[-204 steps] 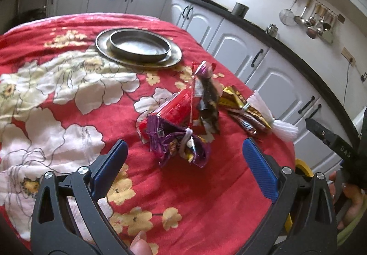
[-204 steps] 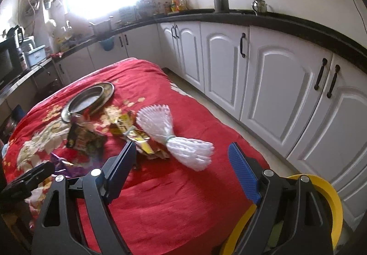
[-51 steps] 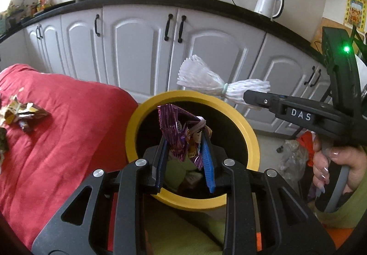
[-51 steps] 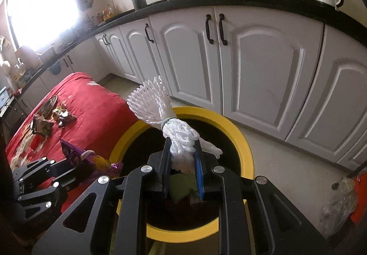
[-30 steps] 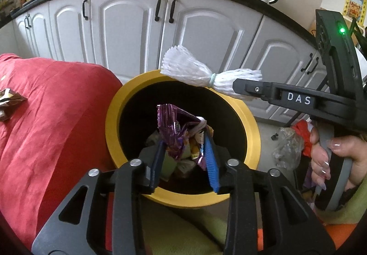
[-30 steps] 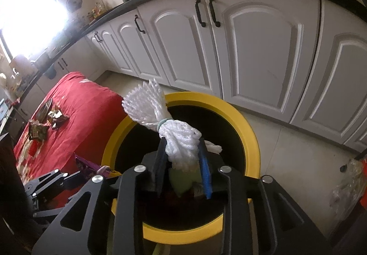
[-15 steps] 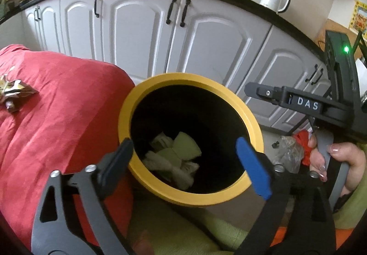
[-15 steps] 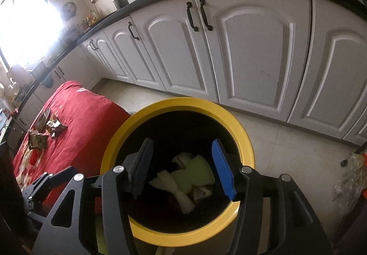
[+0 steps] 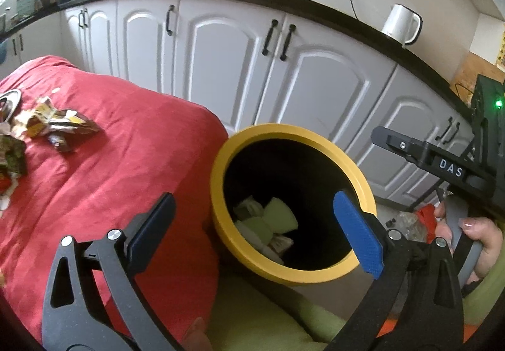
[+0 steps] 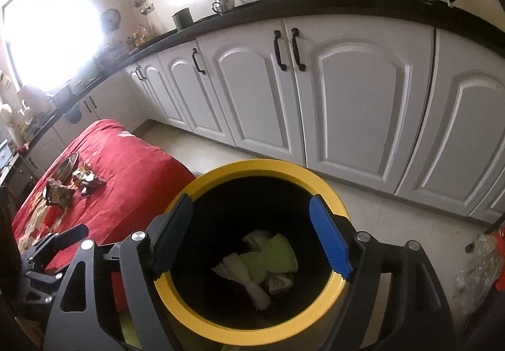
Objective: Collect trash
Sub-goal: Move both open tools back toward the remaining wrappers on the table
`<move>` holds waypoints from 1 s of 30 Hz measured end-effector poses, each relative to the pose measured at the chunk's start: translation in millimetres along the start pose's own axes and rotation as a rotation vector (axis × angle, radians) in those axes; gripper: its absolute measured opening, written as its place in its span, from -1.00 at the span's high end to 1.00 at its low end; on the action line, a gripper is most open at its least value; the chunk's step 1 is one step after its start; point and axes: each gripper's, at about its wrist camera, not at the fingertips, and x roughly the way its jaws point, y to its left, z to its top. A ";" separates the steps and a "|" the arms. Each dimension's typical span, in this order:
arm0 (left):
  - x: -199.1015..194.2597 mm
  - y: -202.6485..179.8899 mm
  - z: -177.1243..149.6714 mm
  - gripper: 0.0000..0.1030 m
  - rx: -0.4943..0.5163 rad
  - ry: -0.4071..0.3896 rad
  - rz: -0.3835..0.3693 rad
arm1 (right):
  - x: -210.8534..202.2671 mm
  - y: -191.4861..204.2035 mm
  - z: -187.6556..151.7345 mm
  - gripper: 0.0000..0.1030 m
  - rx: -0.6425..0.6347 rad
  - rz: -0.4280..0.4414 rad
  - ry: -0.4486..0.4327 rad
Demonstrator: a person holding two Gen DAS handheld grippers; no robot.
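With both tongs, left (image 9: 252,224) and right (image 10: 249,235), released above the yellow bin (image 10: 328,190), remaining wrappers (image 9: 60,127) could slide off the red-draped surface (image 9: 126,161) if snagged.

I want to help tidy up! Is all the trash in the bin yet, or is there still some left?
Some is done: a white net bundle and green scraps lie inside the yellow bin. Nothing is in hand: the left gripper and right gripper are both open and empty. Still left: crumpled wrappers on the red cloth.
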 end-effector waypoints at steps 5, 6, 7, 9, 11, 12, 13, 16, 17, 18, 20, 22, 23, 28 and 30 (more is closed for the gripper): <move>-12.2 6.0 1.8 -0.79 -0.005 -0.033 0.024 | -7.1 12.1 2.1 -0.45 -0.032 0.014 -0.016; -14.7 7.1 2.0 -0.79 -0.006 -0.040 0.029 | -8.5 14.9 2.8 -0.45 -0.040 0.018 -0.019; -16.4 7.8 1.9 -0.79 -0.007 -0.044 0.033 | -9.7 17.7 3.2 -0.45 -0.045 0.022 -0.022; -21.4 9.6 1.0 -0.79 -0.008 -0.055 0.043 | -12.6 22.5 2.9 -0.45 -0.055 0.028 -0.028; -25.0 11.8 1.1 -0.79 -0.010 -0.062 0.051 | -15.2 28.6 4.0 -0.45 -0.072 0.035 -0.035; -27.5 13.3 0.9 -0.79 -0.012 -0.067 0.057 | -16.5 31.6 4.3 -0.45 -0.081 0.039 -0.038; -29.4 14.6 0.8 -0.79 -0.014 -0.071 0.062 | -17.6 33.8 4.7 -0.45 -0.087 0.042 -0.041; -34.7 18.4 0.8 -0.79 -0.023 -0.084 0.070 | -21.5 40.3 4.9 -0.45 -0.105 0.050 -0.048; -36.8 19.9 0.9 -0.79 -0.027 -0.089 0.073 | -22.9 42.8 5.1 -0.45 -0.112 0.052 -0.052; -38.7 21.5 0.7 -0.79 -0.030 -0.094 0.078 | -24.2 44.0 5.6 -0.45 -0.116 0.053 -0.054; -42.3 25.1 0.0 -0.79 -0.035 -0.104 0.087 | -26.6 48.6 5.9 -0.46 -0.128 0.057 -0.058; -46.2 28.8 -0.5 -0.79 -0.043 -0.113 0.095 | -28.2 52.4 5.9 -0.46 -0.137 0.059 -0.061; -47.2 31.8 0.0 -0.79 -0.047 -0.115 0.097 | -28.9 54.5 5.9 -0.46 -0.142 0.060 -0.062; -57.4 42.2 -1.3 -0.79 -0.066 -0.141 0.119 | -33.5 67.2 3.3 -0.47 -0.165 0.079 -0.074; -61.4 45.5 -1.9 -0.79 -0.071 -0.152 0.127 | -36.3 74.9 1.2 -0.50 -0.180 0.089 -0.081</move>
